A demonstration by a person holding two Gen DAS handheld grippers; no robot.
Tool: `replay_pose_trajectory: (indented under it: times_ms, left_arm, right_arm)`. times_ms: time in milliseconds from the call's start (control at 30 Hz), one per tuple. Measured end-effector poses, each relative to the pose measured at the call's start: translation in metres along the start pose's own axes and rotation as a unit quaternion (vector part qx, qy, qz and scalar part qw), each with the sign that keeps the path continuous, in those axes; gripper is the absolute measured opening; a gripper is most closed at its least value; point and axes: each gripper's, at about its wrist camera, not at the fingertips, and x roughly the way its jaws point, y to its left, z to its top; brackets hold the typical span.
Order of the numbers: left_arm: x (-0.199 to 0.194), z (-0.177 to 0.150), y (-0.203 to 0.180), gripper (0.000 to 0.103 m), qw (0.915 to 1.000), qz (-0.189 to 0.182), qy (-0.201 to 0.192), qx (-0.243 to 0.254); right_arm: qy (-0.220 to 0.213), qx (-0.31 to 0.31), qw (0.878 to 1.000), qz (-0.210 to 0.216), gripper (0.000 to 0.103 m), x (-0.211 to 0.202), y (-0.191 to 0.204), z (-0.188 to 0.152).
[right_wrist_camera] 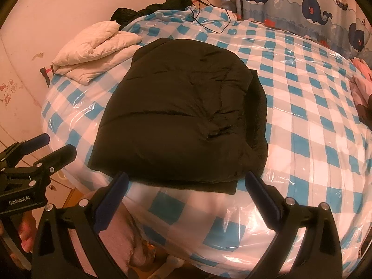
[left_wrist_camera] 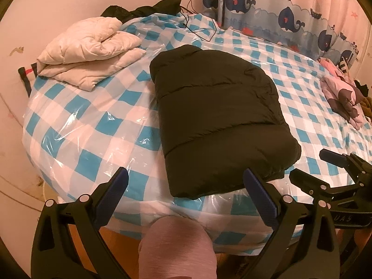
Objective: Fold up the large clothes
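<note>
A black puffer jacket [left_wrist_camera: 218, 116] lies folded into a thick rectangle on the blue-and-white checked bed [left_wrist_camera: 81, 125]; it also shows in the right wrist view [right_wrist_camera: 181, 116], on the bed [right_wrist_camera: 313, 127]. My left gripper [left_wrist_camera: 186, 183] is open and empty, held over the bed's near edge just short of the jacket's near end. My right gripper [right_wrist_camera: 186, 183] is open and empty, just short of the jacket's near edge. Each gripper shows in the other's view: the right one [left_wrist_camera: 309, 165] at the right, the left one [right_wrist_camera: 53, 144] at the left.
A folded white quilted garment [left_wrist_camera: 90, 53] lies at the bed's far left corner. Dark clothes [left_wrist_camera: 144, 7] and a black cable [left_wrist_camera: 200, 28] lie at the far edge. A pink patterned heap [left_wrist_camera: 341, 95] sits at the right. A whale-print curtain [left_wrist_camera: 290, 11] hangs behind. The bed is covered in clear plastic.
</note>
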Motion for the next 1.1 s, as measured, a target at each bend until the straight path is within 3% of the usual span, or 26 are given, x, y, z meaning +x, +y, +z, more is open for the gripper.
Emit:
replay_pose_trajectory:
  times_ms: [1100]
  left_arm:
    - [0.0070,0.0003,0.0005,0.095,1.0000,0.005,0.005,0.004]
  right_arm:
    - [-0.001,0.000,1.000,0.000,0.096,0.0005,0.0044,0.0023]
